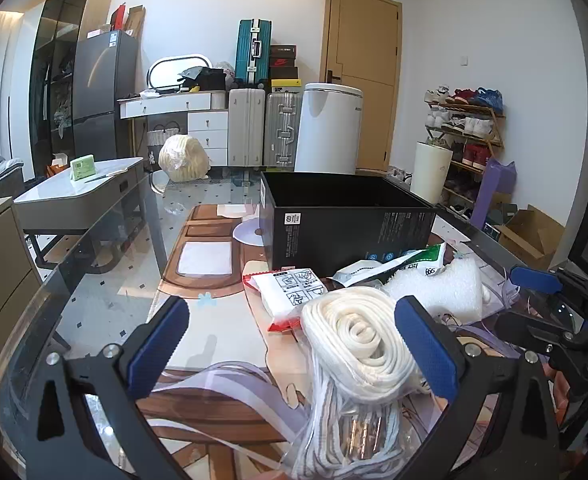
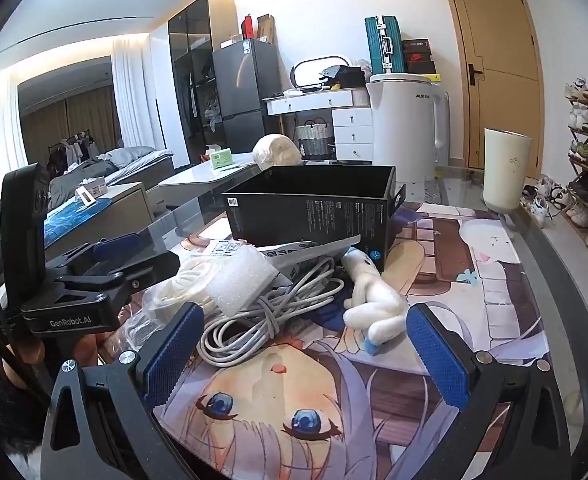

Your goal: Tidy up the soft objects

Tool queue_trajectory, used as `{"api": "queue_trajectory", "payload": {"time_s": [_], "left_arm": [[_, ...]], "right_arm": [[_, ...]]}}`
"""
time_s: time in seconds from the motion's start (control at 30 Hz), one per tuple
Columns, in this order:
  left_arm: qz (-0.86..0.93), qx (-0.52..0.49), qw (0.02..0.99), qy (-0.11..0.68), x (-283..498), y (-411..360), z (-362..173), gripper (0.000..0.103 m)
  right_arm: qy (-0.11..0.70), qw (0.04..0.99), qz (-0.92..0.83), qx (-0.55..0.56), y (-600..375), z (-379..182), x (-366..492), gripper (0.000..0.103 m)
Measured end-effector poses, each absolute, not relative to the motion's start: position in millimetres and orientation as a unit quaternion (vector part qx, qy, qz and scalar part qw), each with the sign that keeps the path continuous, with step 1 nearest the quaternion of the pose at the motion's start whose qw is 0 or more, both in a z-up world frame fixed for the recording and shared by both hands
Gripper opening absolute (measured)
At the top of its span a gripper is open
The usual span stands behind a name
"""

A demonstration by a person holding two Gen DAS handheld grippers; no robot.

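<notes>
A coil of white rope in a clear bag (image 1: 358,344) lies on the table between my left gripper's (image 1: 294,340) open blue pads, nearer the right pad (image 1: 426,344). Behind it lie a white packet with red edges (image 1: 290,292), white foam wrap (image 1: 442,284) and a green-white pouch (image 1: 406,260). An open black box (image 1: 346,220) stands beyond. In the right wrist view my right gripper (image 2: 306,348) is open above the mat, with a grey cable bundle (image 2: 262,316) and a white plush toy (image 2: 374,300) just ahead. The black box (image 2: 314,208) is behind them.
The glass table carries an anime-print mat (image 2: 294,400). A white kettle (image 2: 406,128) and a cream cylinder (image 2: 504,168) stand at the far end. The left gripper body (image 2: 78,280) is at the right wrist view's left. A shoe rack (image 1: 466,128) is at right.
</notes>
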State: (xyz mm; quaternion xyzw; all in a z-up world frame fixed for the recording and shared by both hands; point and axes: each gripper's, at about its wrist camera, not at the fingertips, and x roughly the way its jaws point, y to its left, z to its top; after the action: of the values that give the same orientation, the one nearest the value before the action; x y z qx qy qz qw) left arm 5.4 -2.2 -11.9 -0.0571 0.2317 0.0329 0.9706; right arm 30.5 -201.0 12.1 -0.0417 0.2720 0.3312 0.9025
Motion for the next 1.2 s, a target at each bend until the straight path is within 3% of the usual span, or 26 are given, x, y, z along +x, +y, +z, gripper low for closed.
{"api": "queue_trajectory", "payload": {"time_s": [1.2], "left_arm": [[0.022, -0.037, 0.970, 0.241, 4.7, -9.1, -10.9, 0.103]], "right_arm": [[0.272, 0.907, 0.320, -0.043, -202.2, 10.6, 31.2, 0.102]]}}
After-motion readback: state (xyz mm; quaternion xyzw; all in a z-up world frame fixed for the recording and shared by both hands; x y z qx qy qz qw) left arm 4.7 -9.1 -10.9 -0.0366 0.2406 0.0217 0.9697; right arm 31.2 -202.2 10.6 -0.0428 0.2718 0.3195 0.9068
